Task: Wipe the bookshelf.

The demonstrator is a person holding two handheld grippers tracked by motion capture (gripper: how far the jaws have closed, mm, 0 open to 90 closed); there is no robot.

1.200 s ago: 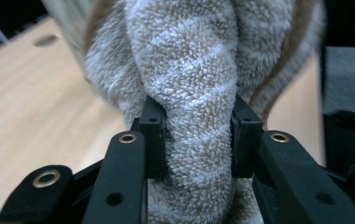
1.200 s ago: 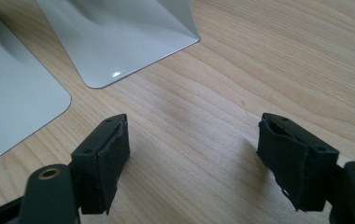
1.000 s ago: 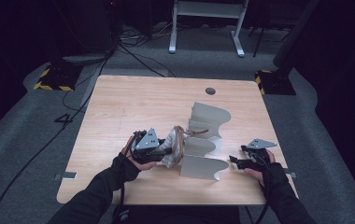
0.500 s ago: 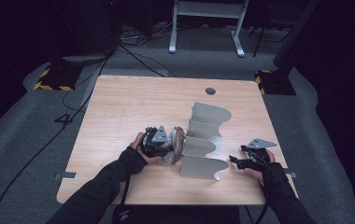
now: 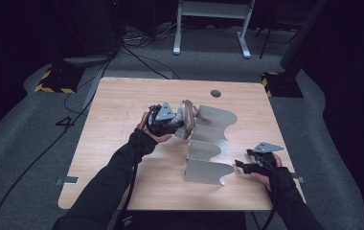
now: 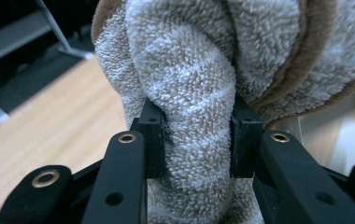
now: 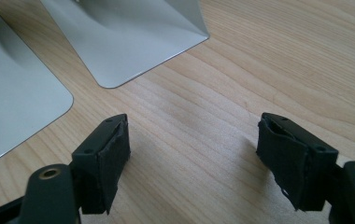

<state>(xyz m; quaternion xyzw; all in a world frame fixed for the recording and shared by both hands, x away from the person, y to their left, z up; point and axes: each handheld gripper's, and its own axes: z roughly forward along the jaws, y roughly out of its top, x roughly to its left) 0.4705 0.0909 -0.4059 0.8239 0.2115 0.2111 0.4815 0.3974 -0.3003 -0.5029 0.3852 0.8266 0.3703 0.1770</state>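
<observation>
Since the towel [image 6: 185,93] is soft, light and floppy, it is best gripped at a bunched fold, as pinched by the closed left claw [image 6: 192,135]; the right claw [image 7: 194,158] is held open, empty.

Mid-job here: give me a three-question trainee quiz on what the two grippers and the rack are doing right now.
1. True or false: the left gripper is shut on the towel.
2. How do the right gripper's jaws stand? A) clamped on the metal rack B) open over bare table C) shut on the towel
3. In the high view, by which end of the metal rack is the towel held: the far end or the near end?

Key:
1. True; both pads press into the fluffy cloth.
2. B; wood grain of the table shows between them, the rack's plates lying beyond.
3. The far end.
</observation>
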